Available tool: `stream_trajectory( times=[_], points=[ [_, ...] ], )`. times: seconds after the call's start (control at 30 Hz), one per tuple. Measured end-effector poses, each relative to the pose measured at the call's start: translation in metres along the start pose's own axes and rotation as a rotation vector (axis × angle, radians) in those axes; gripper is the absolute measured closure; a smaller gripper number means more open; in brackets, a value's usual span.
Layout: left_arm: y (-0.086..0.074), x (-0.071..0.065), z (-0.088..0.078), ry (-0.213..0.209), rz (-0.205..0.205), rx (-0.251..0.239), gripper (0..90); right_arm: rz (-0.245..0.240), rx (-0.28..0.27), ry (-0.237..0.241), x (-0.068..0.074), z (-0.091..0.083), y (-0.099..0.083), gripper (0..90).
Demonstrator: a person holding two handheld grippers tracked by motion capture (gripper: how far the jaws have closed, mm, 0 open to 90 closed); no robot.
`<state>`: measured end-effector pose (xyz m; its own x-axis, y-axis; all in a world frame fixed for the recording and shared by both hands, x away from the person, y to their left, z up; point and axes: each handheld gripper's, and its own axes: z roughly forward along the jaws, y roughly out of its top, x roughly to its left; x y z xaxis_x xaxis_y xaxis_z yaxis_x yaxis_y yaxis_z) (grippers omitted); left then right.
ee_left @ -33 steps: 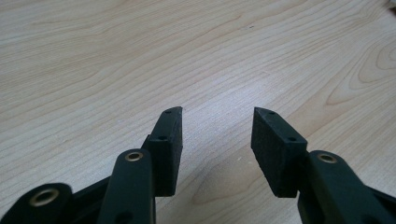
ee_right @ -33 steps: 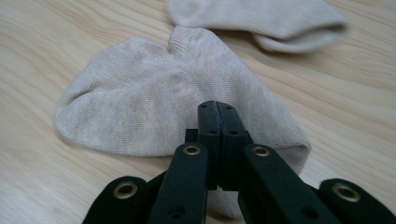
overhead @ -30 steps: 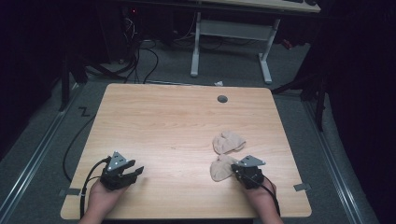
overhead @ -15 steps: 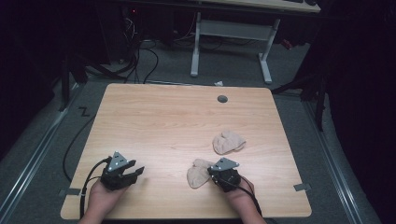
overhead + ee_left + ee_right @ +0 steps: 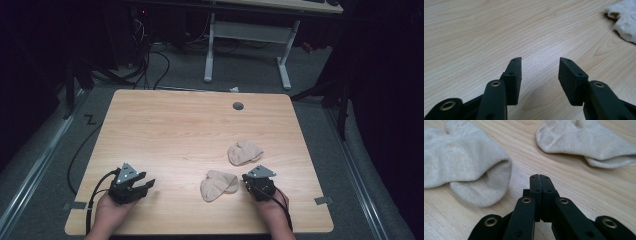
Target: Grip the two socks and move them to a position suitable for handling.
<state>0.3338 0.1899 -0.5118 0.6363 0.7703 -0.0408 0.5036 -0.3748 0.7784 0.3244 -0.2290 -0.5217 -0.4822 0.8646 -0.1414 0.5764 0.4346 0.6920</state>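
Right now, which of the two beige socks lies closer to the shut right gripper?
The nearer sock, just left of the right gripper by the table's front edge; the other sock lies farther back.

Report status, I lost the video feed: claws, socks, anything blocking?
Left claw open, empty. Right claw shut, empty, beside near sock. Far sock apart. Nothing blocking.

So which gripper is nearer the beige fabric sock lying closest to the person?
Right. The right gripper sits just beside the nearer beige fabric sock, fingers shut and empty. The left gripper rests open toward the table's left side, well away.
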Motion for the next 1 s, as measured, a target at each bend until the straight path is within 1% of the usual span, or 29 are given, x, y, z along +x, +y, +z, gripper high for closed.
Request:
stream_trajectory(
  times=[0.03, 0.07, 0.1, 0.13, 0.23, 0.37, 0.4, 0.43, 0.47, 0.5, 0.53, 0.57, 0.6, 0.63, 0.7, 0.73, 0.77, 0.8, 0.83, 0.87, 0.9, 0.93, 0.97, 1.0],
  points=[
    [0.000, 0.000, 0.000, -0.001, 0.000, 0.001, 53.9, -0.001, 0.004, 0.003, 0.002, 0.001, 0.000, 89.7],
    [0.000, 0.000, 0.000, 0.000, -0.002, 0.006, 53.9, -0.021, 0.011, 0.018, 0.006, 0.002, 0.000, 89.7],
    [0.000, 0.000, 0.000, 0.000, -0.002, 0.006, 53.9, -0.021, 0.011, 0.018, 0.006, 0.002, 0.000, 89.7],
    [0.000, 0.000, 0.000, 0.002, -0.004, 0.005, 53.9, -0.026, 0.008, 0.027, 0.010, 0.003, 0.001, 89.7],
    [0.000, 0.000, 0.000, 0.004, -0.006, 0.005, 53.9, -0.060, 0.007, 0.052, 0.020, 0.002, 0.002, 89.7],
    [0.000, 0.000, 0.000, 0.003, -0.007, 0.005, 54.0, -0.109, 0.001, 0.115, 0.040, -0.001, 0.004, 89.6],
    [0.000, 0.000, 0.001, 0.003, -0.007, 0.003, 53.9, -0.137, -0.006, 0.160, 0.054, -0.001, 0.007, 89.4],
    [0.000, 0.000, 0.001, 0.003, -0.004, 0.006, 53.9, -0.158, -0.014, 0.180, 0.062, -0.001, 0.008, 89.1],
    [0.000, 0.000, 0.001, 0.003, -0.004, 0.006, 53.9, -0.158, -0.014, 0.180, 0.062, -0.001, 0.008, 89.1],
    [0.000, 0.000, 0.001, 0.005, -0.002, 0.005, 53.9, -0.171, -0.020, 0.202, 0.068, -0.001, 0.010, 88.8],
    [0.000, 0.000, 0.000, 0.005, -0.003, 0.004, 53.9, -0.174, -0.022, 0.212, 0.072, -0.002, 0.013, 88.4],
    [0.000, 0.000, 0.000, 0.005, -0.003, 0.002, 54.0, -0.156, -0.044, 0.205, 0.072, -0.006, 0.017, 88.2],
    [0.000, 0.000, 0.000, 0.006, -0.003, 0.001, 54.0, -0.156, -0.044, 0.205, 0.072, -0.006, 0.017, 88.2],
    [0.000, 0.001, 0.000, 0.006, -0.003, 0.001, 54.0, -0.141, -0.061, 0.191, 0.070, -0.010, 0.020, 88.0],
    [-0.001, 0.002, 0.000, 0.008, -0.004, 0.003, 54.0, -0.135, -0.104, 0.157, 0.066, -0.018, 0.025, 86.8],
    [-0.001, 0.003, 0.001, 0.008, -0.009, 0.007, 54.0, -0.119, -0.145, 0.166, 0.065, -0.025, 0.033, 84.9],
    [-0.001, 0.003, 0.001, 0.008, -0.009, 0.007, 54.0, -0.119, -0.145, 0.166, 0.065, -0.025, 0.033, 84.9],
    [0.000, 0.003, 0.001, 0.007, -0.009, 0.005, 54.0, -0.126, -0.164, 0.180, 0.070, -0.026, 0.042, 83.2],
    [0.000, 0.003, 0.001, 0.007, -0.009, 0.005, 54.0, -0.126, -0.164, 0.180, 0.070, -0.026, 0.042, 83.2],
    [0.001, 0.002, 0.000, 0.008, 0.000, 0.001, 53.9, -0.130, -0.170, 0.215, 0.080, -0.021, 0.051, 81.5],
    [0.001, 0.002, 0.000, 0.008, 0.000, 0.001, 54.0, -0.130, -0.170, 0.215, 0.080, -0.021, 0.051, 81.5],
    [0.001, 0.001, -0.001, 0.006, 0.000, -0.005, 53.9, -0.146, -0.151, 0.266, 0.096, -0.010, 0.060, 78.3],
    [0.001, 0.001, -0.002, 0.007, -0.001, -0.007, 53.9, -0.157, -0.141, 0.280, 0.102, -0.006, 0.062, 75.9],
    [0.001, 0.001, -0.002, 0.007, -0.001, -0.007, 53.9, -0.157, -0.141, 0.280, 0.102, -0.006, 0.062, 75.9]
  ],
)
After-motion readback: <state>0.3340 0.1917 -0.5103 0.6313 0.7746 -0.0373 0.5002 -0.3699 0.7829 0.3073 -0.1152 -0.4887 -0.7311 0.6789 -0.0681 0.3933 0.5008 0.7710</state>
